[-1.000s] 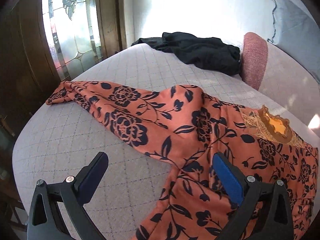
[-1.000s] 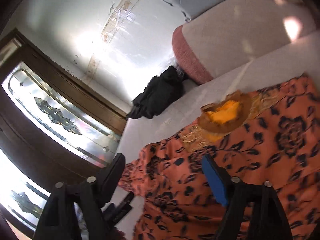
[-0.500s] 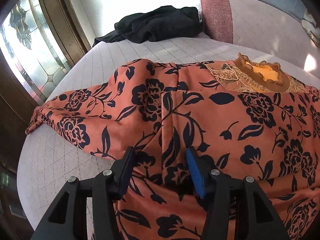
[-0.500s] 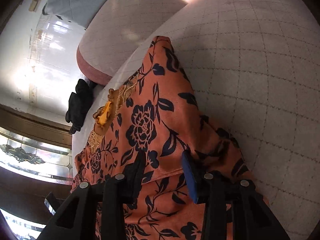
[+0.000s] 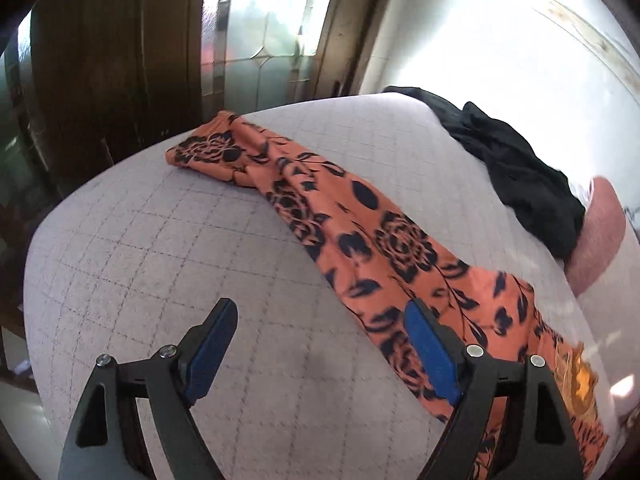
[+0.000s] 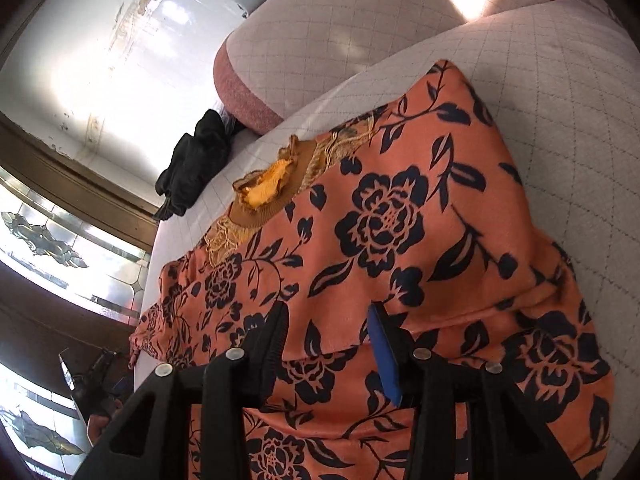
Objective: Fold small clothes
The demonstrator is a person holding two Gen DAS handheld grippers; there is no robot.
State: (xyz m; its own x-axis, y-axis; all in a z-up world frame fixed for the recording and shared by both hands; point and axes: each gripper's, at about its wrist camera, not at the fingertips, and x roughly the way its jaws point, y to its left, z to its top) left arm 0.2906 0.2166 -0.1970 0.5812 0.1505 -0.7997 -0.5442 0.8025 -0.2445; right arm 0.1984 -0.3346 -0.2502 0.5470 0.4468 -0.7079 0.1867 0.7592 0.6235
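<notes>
Left wrist: my left gripper [image 5: 320,344], jaws wide, empty, poised over the sleeve for folding; orange floral top [image 5: 384,248] spread on quilted bed [image 5: 160,256]. Right gripper [image 6: 330,332], half-open, straddles its body, gripping nothing.

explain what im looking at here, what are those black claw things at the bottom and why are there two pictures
The black claws are two hand-held grippers with blue pads; a person holds one in each hand. Each carries a fisheye camera looking along its fingers, hence two pictures.

The left gripper is open, holding nothing, above the grey quilted cushion. The long sleeve of the orange top with black flowers stretches out ahead of it.

The right gripper sits low over the same top's body, fingers apart; whether it pinches cloth I cannot tell. The mustard collar lies beyond, and a crumpled black garment lies further back.
</notes>
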